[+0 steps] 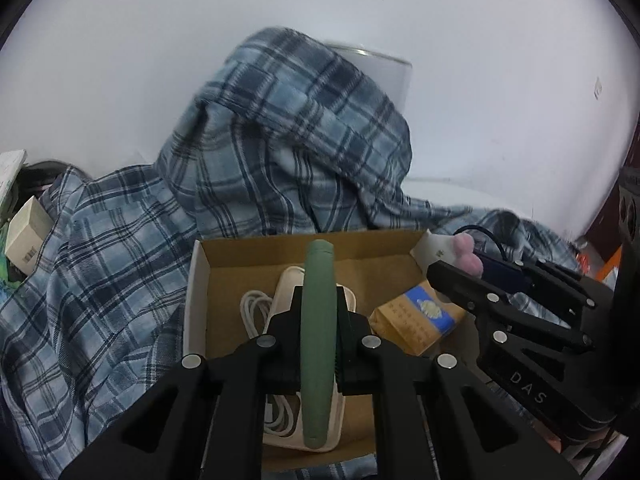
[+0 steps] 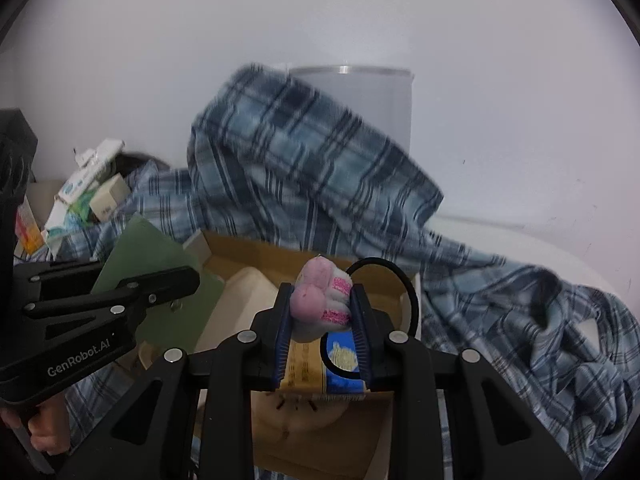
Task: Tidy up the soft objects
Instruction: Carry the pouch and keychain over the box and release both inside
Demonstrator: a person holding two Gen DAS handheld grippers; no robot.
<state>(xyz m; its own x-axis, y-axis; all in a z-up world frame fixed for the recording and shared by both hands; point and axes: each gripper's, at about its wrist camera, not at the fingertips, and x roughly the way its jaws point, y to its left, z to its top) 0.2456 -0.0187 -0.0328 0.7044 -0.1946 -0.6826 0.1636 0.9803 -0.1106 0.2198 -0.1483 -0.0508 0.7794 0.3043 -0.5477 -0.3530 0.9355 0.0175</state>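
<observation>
Left gripper (image 1: 318,336) is clamped on a flat green pad (image 1: 316,344) edge-on above the cardboard box (image 1: 198,280), and my right gripper (image 2: 320,320) pinches a pink-and-white plush (image 2: 320,300) over the box's right side. Biggest job left, I'd say: the plaid blanket (image 1: 280,140) sprawls unfolded behind the box. Already inside are a white power strip (image 1: 288,280) and an orange-blue packet (image 1: 420,316).

The cloth (image 1: 248,152) is blue plaid with dark navy and white lines. Against it, the cardboard box (image 1: 360,250) is brown, holding a cream power strip (image 1: 288,280), a white cable (image 1: 256,308), and an orange-and-blue packet (image 1: 420,320). The flat pad (image 1: 318,340) is sage green; the plush (image 2: 316,292) is pink and white.
</observation>
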